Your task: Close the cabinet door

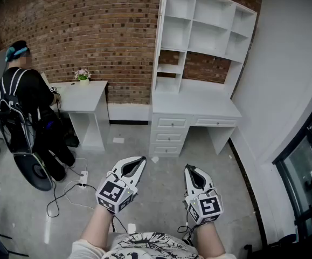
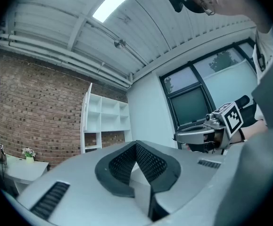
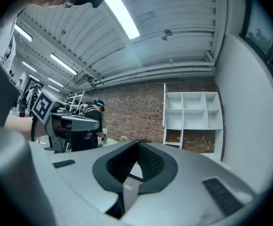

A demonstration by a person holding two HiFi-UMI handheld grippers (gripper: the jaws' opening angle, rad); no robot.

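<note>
Grey concrete floor and a long brick wall frame the room, with a plain white wall along the right.

Low in the head view, the left gripper has its jaws brought fully together, the dark ribbed pads meeting at the tips with nothing between them. The right gripper is the same, pads closed on each other and carrying nothing. The two are held side by side and apart above the floor. Both are level, with a marker cube on each turned up towards the head. Bare forearms reach in from the bottom edge behind them. The left gripper angles a little to the right and the right one a little to the left, so both aim at the same spot ahead.

That spot is the cabinet, a white unit standing against the brick wall, well apart from both grippers. It has open shelf compartments above, a desktop below them and a stack of drawers on its left side. From this distance I cannot tell which panel is its door, nor whether it is ajar.

Farther left a small white desk bears a flower pot. A person in black stands beside it, with cables trailing over the floor nearby. A dark-framed window shows at the far right.
</note>
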